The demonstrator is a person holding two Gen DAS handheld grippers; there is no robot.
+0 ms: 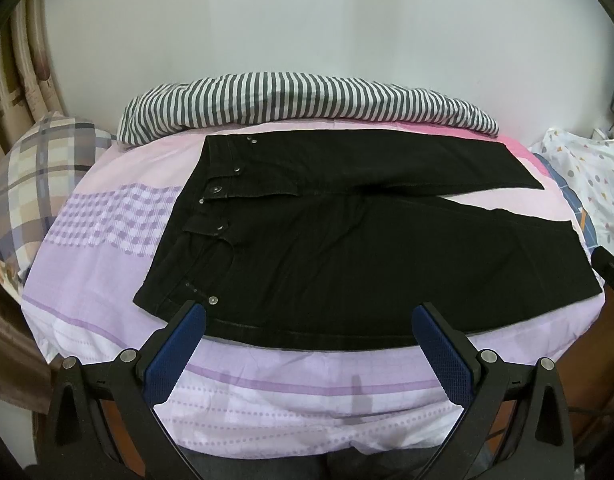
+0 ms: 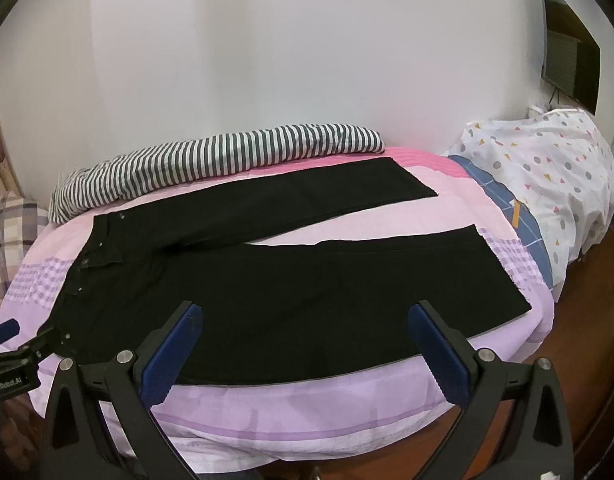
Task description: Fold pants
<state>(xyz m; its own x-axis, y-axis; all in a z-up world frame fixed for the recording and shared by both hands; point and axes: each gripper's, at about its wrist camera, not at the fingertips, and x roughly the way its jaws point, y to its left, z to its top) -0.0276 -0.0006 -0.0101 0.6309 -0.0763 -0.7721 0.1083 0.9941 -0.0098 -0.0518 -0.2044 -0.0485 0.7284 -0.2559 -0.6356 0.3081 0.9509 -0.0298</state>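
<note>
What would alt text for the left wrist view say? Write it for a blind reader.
Black pants lie flat and unfolded on a purple-and-pink bedsheet, waistband left, legs spread right. The left gripper hangs open over their near edge, holding nothing. A striped cloth lies behind.

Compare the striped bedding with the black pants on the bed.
The striped bedding is bunched into a roll along the wall; the black pants lie spread flat with legs apart. The bedding has dark and white stripes; the pants are plain black with metal studs. The bedding lies farther from both grippers than the pants. Both rest on the bed.
</note>
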